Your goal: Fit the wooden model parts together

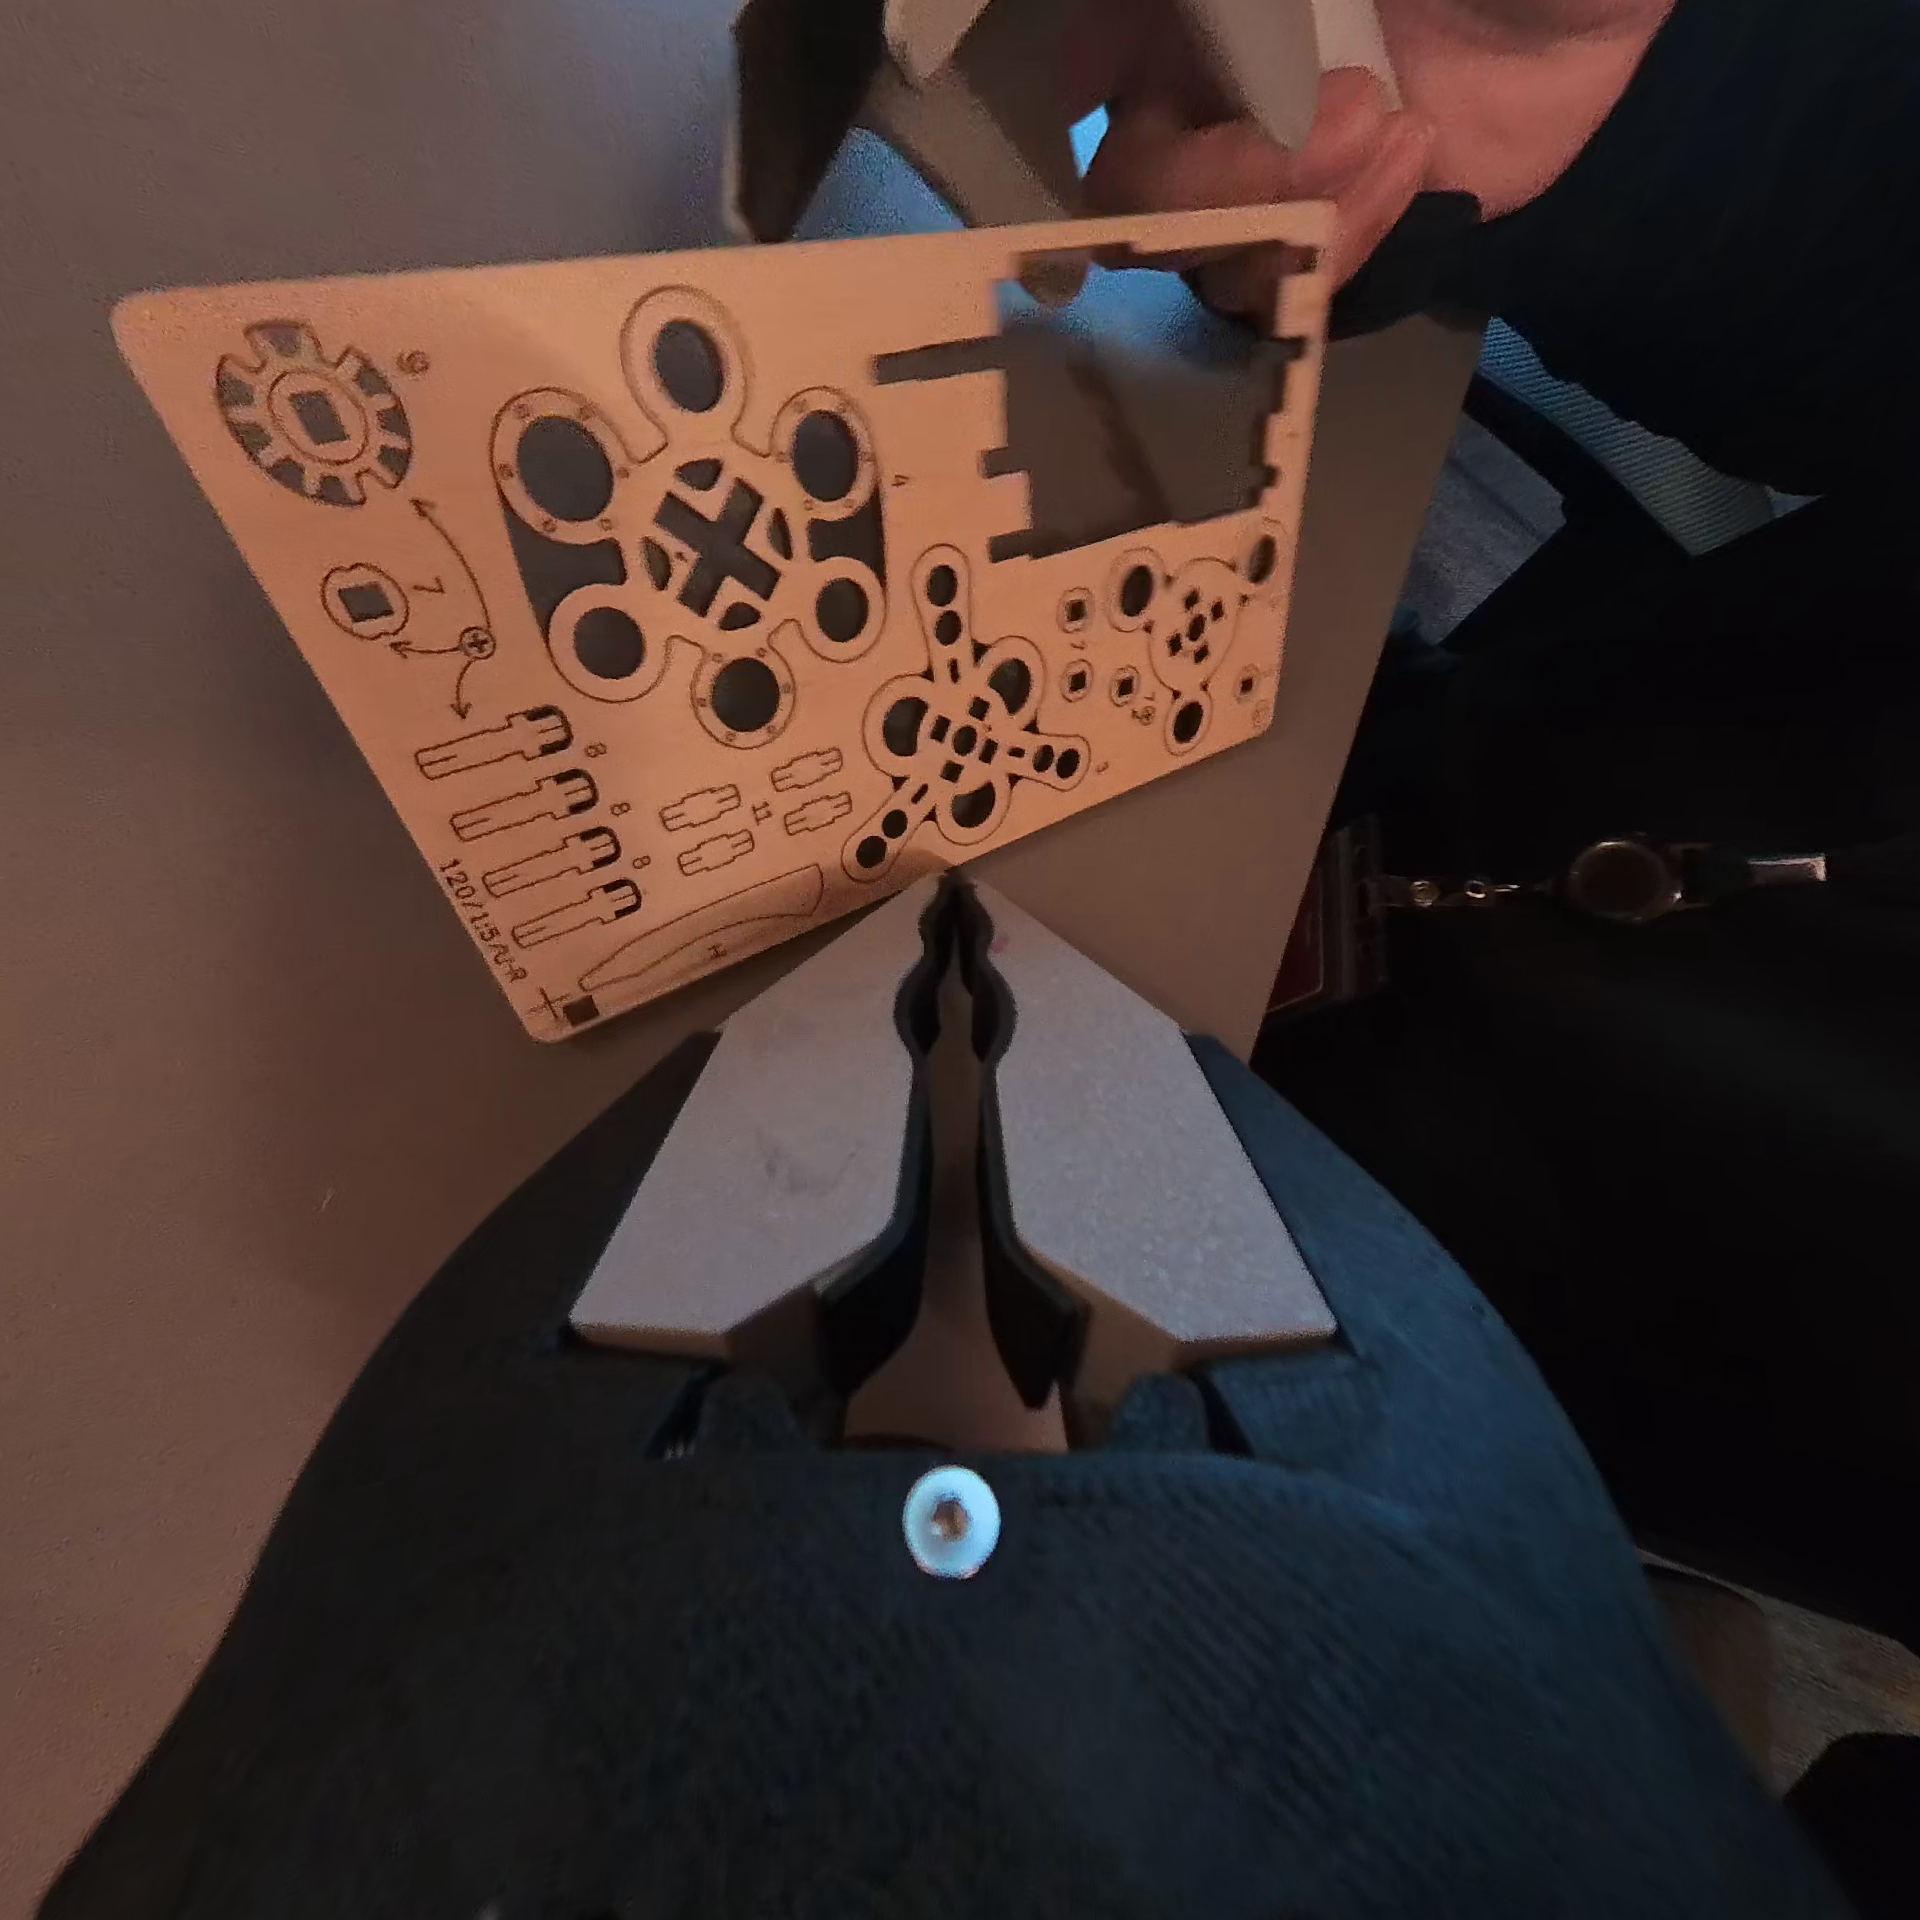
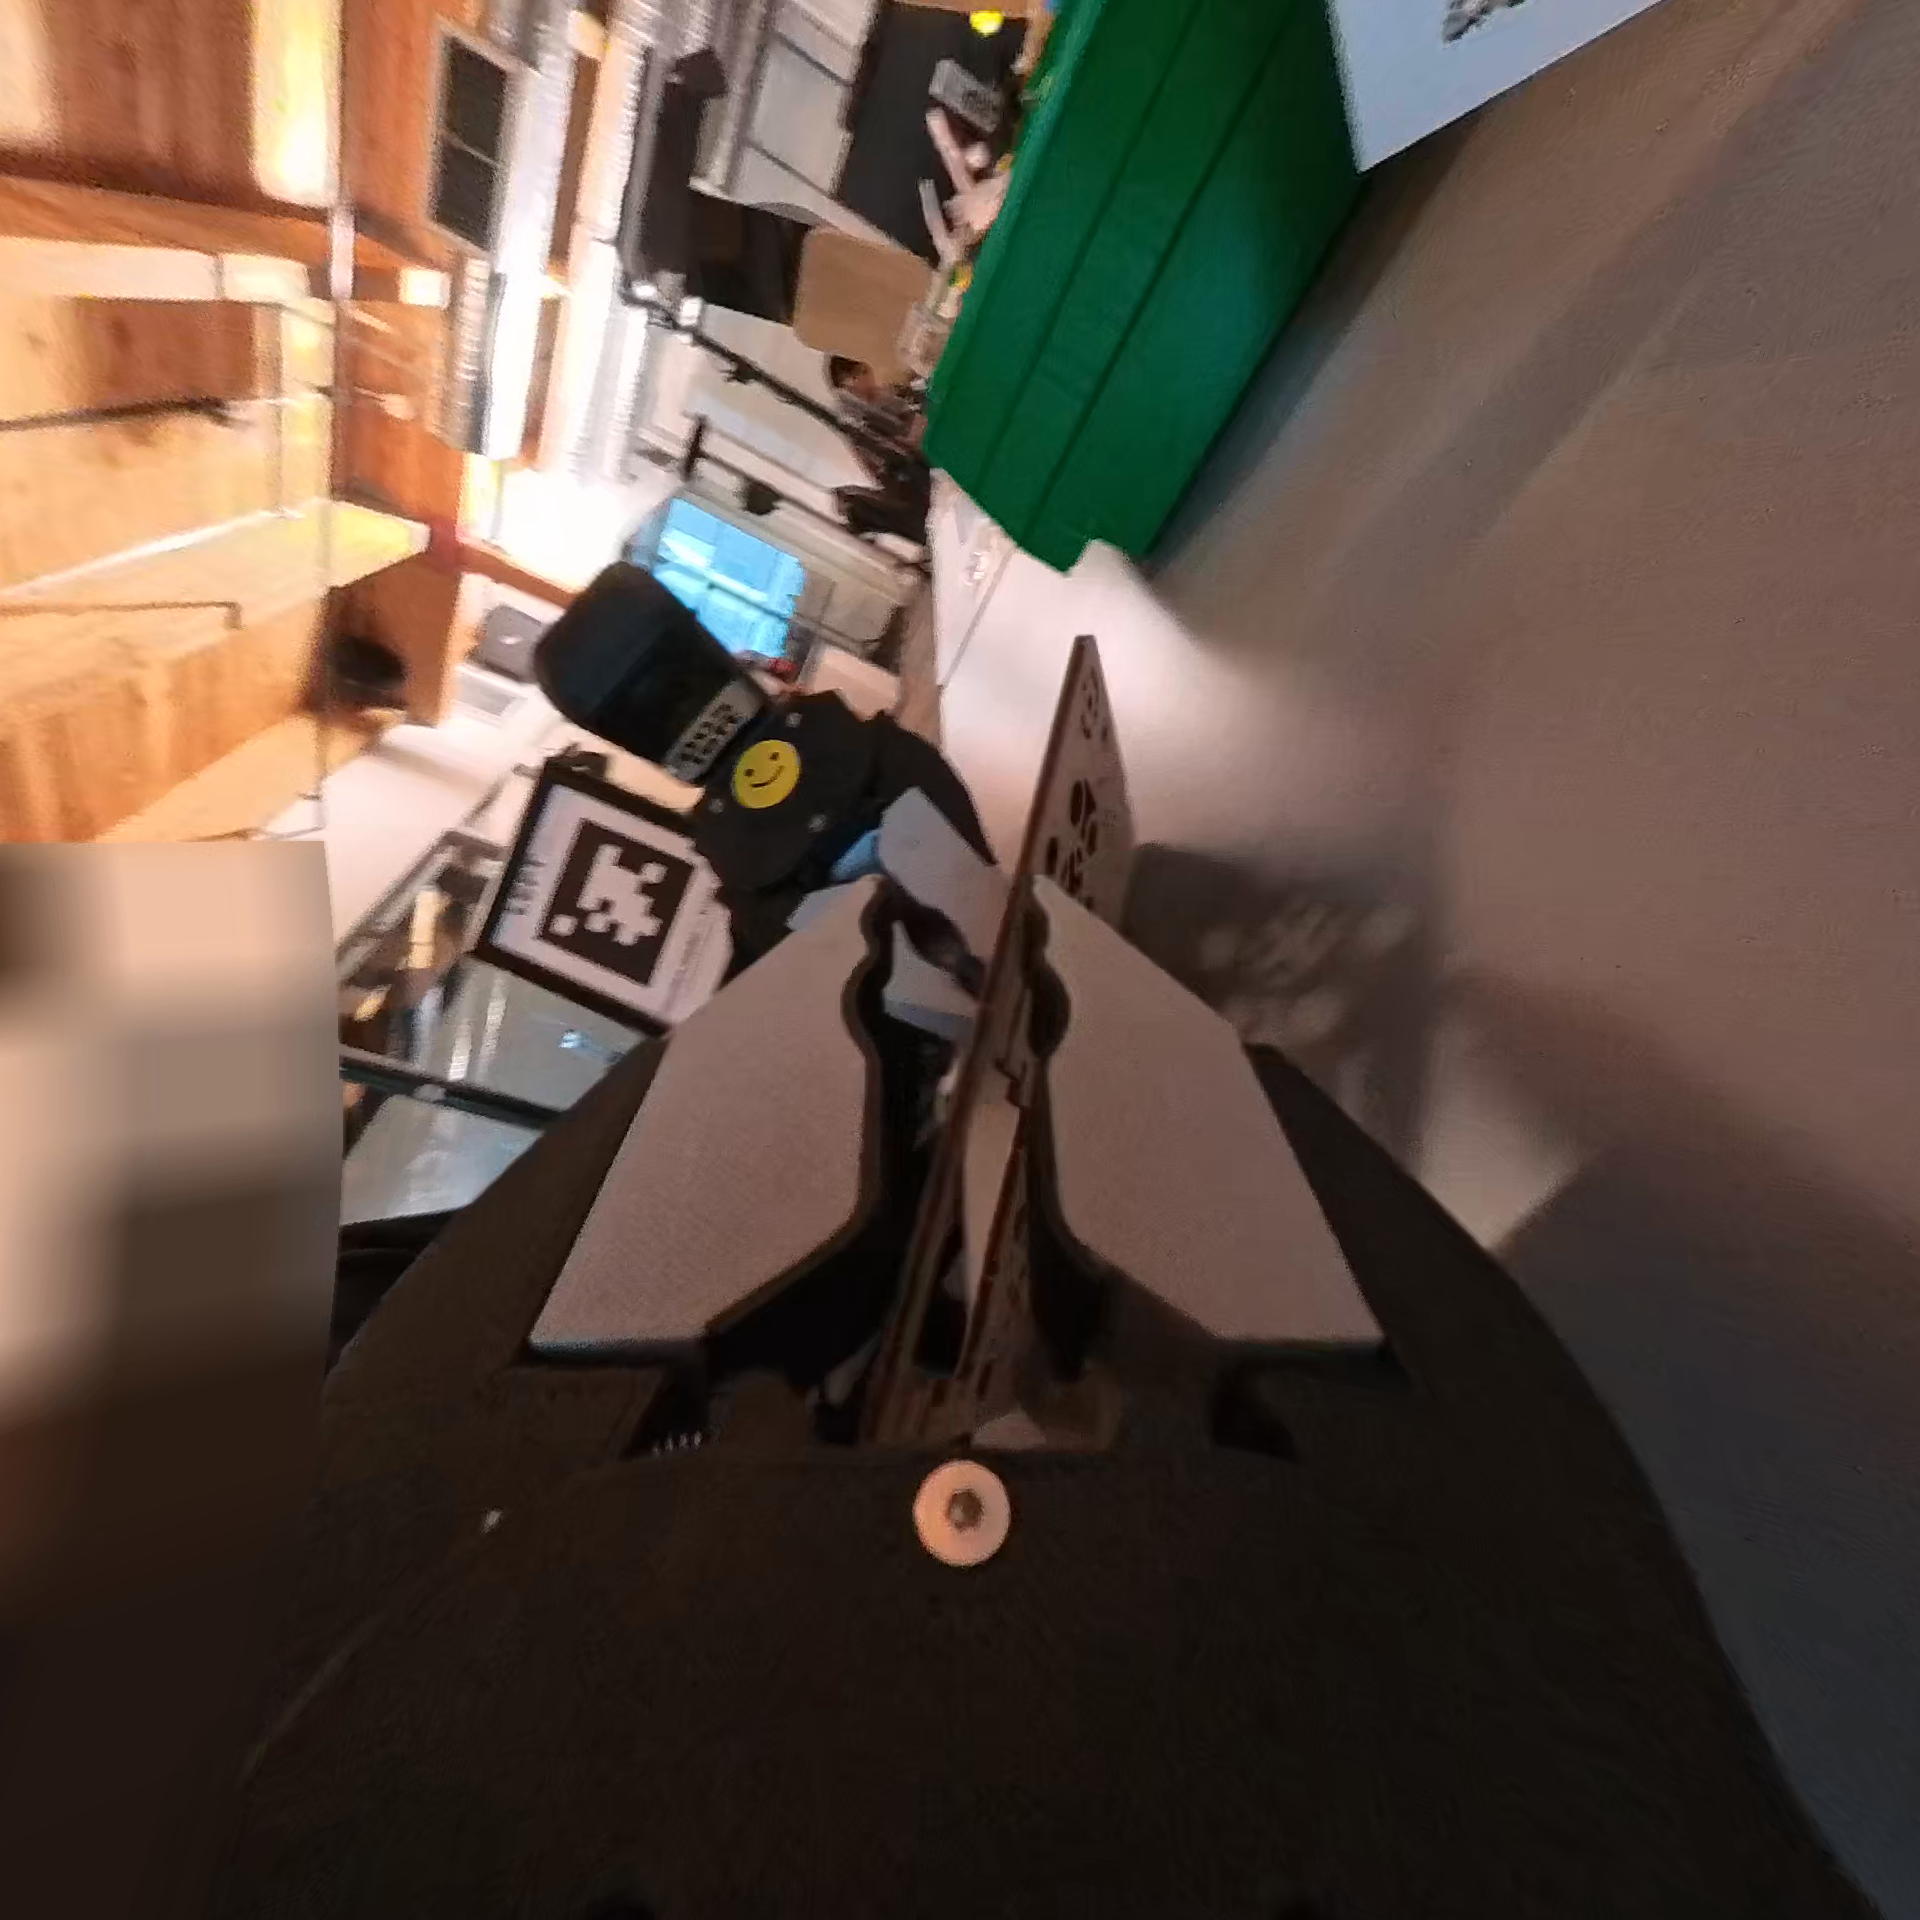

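Note:
A thin wooden sheet (image 1: 914,436) of laser-cut model parts hangs in the air above the grey table (image 1: 187,935). It faces the left wrist camera. A gear (image 1: 312,410), pins and rounded plates still sit in it, and a large stepped cut-out at its upper right is empty. My left gripper (image 1: 951,894) is shut, its tips touching the sheet's lower edge, with nothing visible between them. My right gripper (image 2: 956,894) holds the sheet (image 2: 1091,790) edge-on between its jaws, against the right finger. Its grey fingers (image 1: 977,135) show at the sheet's top. The left gripper (image 2: 961,831) shows beyond.
A green bin (image 2: 1122,260) and a white box (image 2: 1507,62) stand on the table (image 2: 1610,675) farther off. A black-and-white marker board (image 2: 613,894) lies to the left. A hand (image 1: 1351,125), dark clothing and a badge reel (image 1: 1610,883) fill the right side.

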